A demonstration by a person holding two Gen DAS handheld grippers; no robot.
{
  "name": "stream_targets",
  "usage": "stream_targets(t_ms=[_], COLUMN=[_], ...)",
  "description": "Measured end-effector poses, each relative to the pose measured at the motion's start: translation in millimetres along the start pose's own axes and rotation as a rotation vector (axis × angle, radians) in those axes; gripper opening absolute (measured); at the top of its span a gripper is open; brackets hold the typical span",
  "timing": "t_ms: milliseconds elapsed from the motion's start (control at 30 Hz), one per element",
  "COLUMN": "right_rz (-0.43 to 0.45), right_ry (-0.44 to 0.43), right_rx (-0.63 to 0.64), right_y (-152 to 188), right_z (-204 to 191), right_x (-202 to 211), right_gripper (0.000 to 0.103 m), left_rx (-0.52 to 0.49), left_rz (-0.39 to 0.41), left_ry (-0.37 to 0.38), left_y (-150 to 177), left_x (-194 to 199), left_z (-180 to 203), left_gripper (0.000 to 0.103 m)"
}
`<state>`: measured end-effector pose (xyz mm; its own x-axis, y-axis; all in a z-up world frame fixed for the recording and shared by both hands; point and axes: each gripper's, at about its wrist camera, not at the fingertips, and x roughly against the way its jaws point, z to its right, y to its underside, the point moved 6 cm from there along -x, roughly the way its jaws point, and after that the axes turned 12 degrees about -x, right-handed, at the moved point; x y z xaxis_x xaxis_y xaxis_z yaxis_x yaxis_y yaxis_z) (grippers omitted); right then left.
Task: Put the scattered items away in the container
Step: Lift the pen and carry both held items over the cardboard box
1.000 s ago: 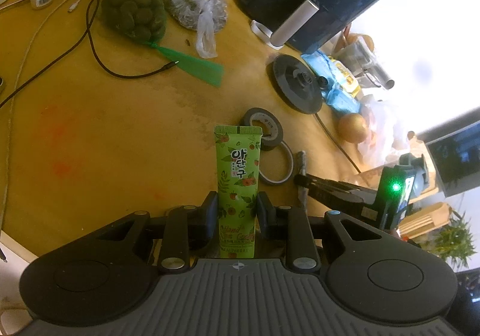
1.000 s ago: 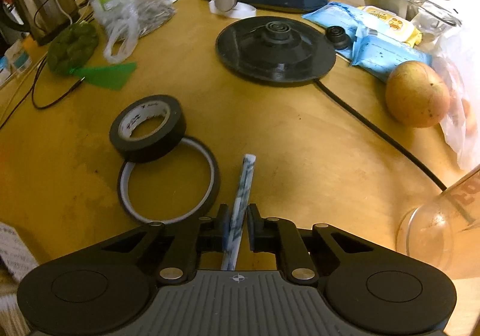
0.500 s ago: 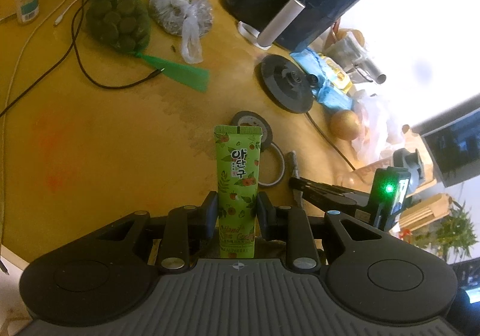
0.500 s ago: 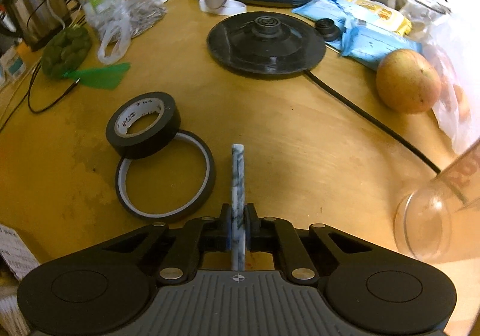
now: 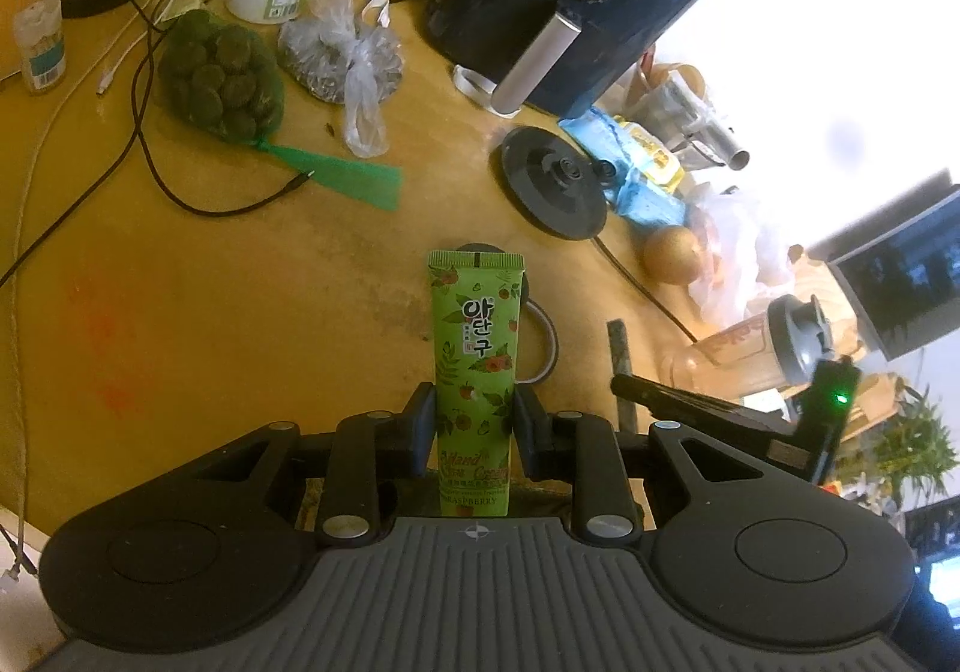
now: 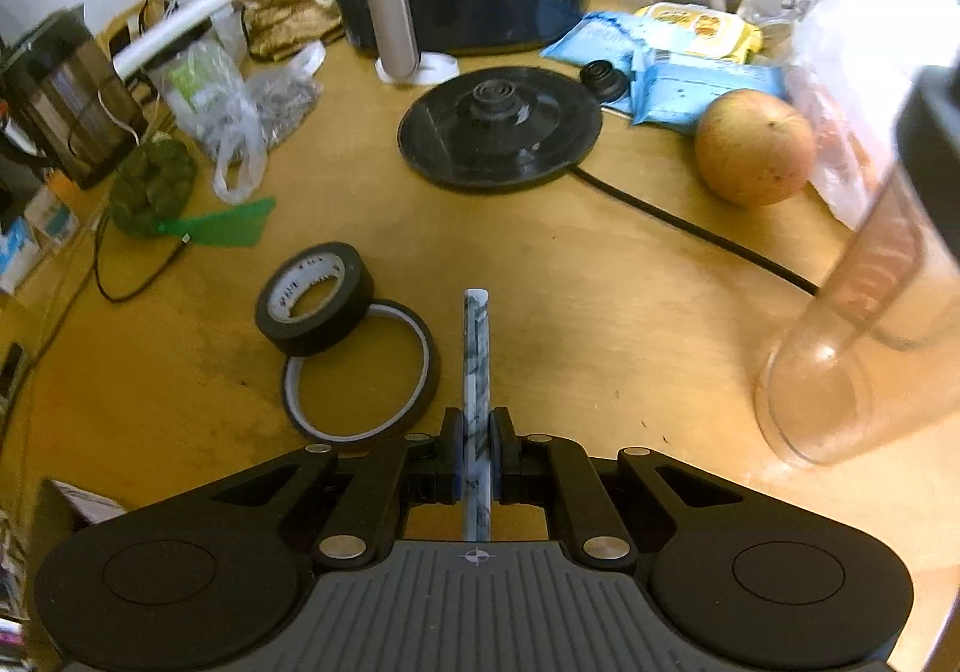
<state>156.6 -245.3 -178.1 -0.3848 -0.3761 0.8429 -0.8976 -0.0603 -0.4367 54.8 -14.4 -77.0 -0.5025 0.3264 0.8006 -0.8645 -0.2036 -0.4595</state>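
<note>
The right tool (image 6: 476, 447) is clenched on a marbled pen (image 6: 477, 366), whose long axis runs straight out ahead of it, clear of the bench (image 6: 600, 312). The clear plastic jar (image 6: 840, 372) lies on its side just to the right (probably the container), so this hand is nearer. The left tool (image 5: 474, 426) grips a green hand-cream tube (image 5: 475, 360), also pointing forward.

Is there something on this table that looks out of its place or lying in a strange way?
Yes. The clear tumbler lies on its side at the table's right edge, open mouth toward the camera. The kettle base sits bare while the kettle stands far left. A black cable trails loose across the table.
</note>
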Motion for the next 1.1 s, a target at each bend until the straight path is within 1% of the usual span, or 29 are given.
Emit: stream_targets(t_ms=[267, 433, 500, 567, 800, 1100], right_rz=[0.041, 0.066, 0.070, 0.062, 0.052, 0.034], right_ry=[-0.047, -0.078, -0.097, -0.138, -0.185, -0.192], right_rx=[-0.046, -0.052, -0.052, -0.058, -0.084, -0.105], right_y=[7.1, 9.9, 13.1, 17.7, 36.7, 63.1], right_z=[-7.0, -14.3, -18.0, -22.4, -35.8, -38.4], right_x=[44.0, 67.7, 76.2, 83.6, 101.7, 107.2], right_gripper=[0.011, 0.011, 0.011, 0.011, 0.011, 0.011], left_rx=[-0.011, -0.027, -0.037, -0.047, -0.075, -0.124], left_rz=[0.009, 0.004, -0.002, -0.009, -0.046, -0.128], left_ry=[0.016, 0.027, 0.034, 0.041, 0.059, 0.054], left_y=[0.2, 3.3, 5.4, 7.8, 21.6, 45.4], left_x=[6.3, 7.2, 7.0, 7.0, 5.2, -0.9], left_z=[0.1, 1.2, 2.2, 3.5, 4.7, 2.8], left_gripper=[0.027, 0.027, 0.027, 0.027, 0.027, 0.027])
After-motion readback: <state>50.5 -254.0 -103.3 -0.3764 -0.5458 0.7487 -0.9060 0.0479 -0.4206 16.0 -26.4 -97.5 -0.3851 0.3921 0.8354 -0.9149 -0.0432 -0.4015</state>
